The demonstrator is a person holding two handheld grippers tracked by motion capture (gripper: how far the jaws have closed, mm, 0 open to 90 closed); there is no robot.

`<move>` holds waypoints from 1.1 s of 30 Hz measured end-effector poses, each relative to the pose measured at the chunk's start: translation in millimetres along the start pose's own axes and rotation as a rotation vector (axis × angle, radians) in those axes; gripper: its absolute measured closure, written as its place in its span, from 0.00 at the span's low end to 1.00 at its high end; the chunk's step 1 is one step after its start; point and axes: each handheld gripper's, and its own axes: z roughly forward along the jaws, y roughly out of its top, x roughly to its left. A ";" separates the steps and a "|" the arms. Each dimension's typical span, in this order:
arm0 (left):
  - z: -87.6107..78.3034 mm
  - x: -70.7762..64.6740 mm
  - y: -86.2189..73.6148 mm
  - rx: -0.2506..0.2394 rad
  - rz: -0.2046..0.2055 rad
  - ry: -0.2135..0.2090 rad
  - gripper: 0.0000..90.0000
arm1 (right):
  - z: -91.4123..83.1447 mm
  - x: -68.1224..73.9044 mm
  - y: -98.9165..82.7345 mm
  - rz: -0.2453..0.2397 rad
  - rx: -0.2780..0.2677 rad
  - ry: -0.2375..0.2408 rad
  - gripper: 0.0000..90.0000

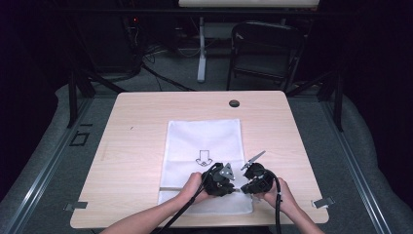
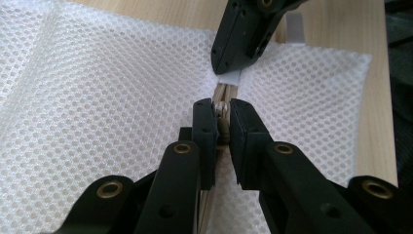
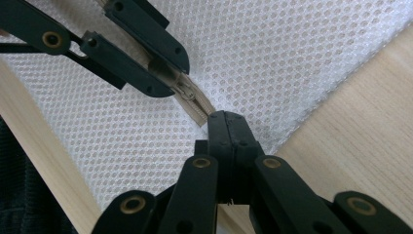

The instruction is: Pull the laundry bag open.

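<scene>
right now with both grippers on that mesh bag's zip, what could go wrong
The left gripper pinches just the small zip pull, so it may slip out once pulled. The right gripper clamps only the bag's edge at the end of the zip; the thin mesh bag could bunch or slide on the table. The two grippers sit very close and might knock together.
</scene>
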 end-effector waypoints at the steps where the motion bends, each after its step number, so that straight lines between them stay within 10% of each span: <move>1: -1.2 0.7 -0.7 0.003 0.004 -0.002 0.91 | -0.2 -0.3 0.2 -0.002 0.004 0.000 1.00; 33: -21.8 4.9 -17.2 0.017 -0.030 0.008 0.91 | -1.6 -1.2 1.6 -0.027 0.033 -0.006 1.00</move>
